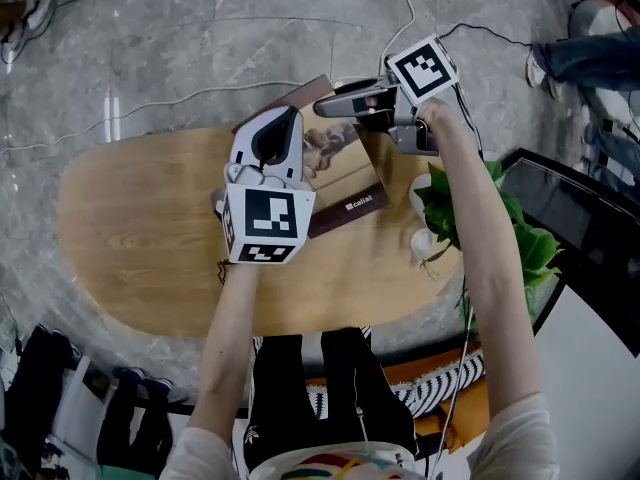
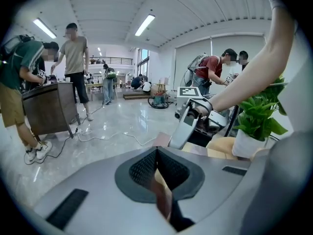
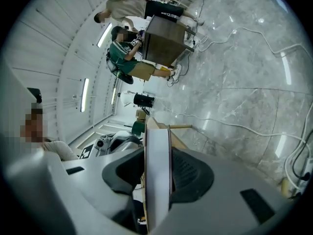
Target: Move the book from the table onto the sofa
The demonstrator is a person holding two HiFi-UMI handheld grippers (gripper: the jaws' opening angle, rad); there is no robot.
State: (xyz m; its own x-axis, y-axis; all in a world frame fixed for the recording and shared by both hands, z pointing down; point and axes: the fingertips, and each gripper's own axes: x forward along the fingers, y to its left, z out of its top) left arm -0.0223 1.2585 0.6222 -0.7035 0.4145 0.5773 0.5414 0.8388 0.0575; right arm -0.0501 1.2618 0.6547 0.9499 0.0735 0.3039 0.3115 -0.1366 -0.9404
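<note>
Book (image 1: 340, 173) held just above the wooden table (image 1: 140, 228) by 2 grippers. Left gripper (image 1: 285, 128) is closed narrow on what looks like only a thin brown edge of the book, perhaps the cover alone. Right gripper (image 1: 335, 106) is clamped on the thick white block of pages at the far end.

Risks, as judged:
1. The thin left hold may slip or peel the cover open.
2. Uneven carrying may twist the book between the 2 grips.
3. The right arm passes close by the potted plant (image 1: 460, 218) and could knock it.

The sofa is not in view.
</note>
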